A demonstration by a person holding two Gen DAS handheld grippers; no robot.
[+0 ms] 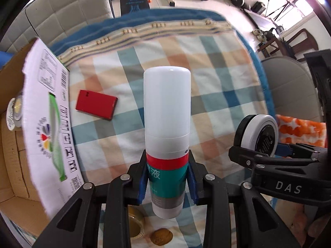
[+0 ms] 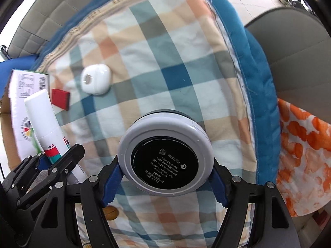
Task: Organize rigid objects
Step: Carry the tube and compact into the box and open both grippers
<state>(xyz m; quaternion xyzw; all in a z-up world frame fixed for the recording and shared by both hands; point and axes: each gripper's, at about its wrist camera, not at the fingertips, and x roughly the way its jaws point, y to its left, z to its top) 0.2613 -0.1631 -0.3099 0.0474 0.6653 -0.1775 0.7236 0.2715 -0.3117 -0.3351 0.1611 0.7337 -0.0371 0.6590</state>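
Note:
My left gripper (image 1: 167,177) is shut on a white bottle (image 1: 167,107) with a red and teal label. It grips the bottle low on the label and holds it above the checked blanket (image 1: 217,95). My right gripper (image 2: 165,177) is shut on a round white compact (image 2: 165,159), whose black labelled base faces the camera. The two grippers hang side by side: the right gripper (image 1: 260,150) shows in the left wrist view, and the left gripper (image 2: 56,156) with the bottle (image 2: 44,122) shows in the right wrist view. A red box (image 1: 96,104) and a white earbud case (image 2: 95,82) lie on the blanket.
An open cardboard box (image 1: 12,165) with a printed white flap (image 1: 47,124) stands at the left, with a jar inside. A gold lid (image 1: 135,225) and a walnut (image 1: 161,236) lie below the grippers. An orange patterned cloth (image 2: 304,155) and a grey chair (image 2: 289,51) are to the right.

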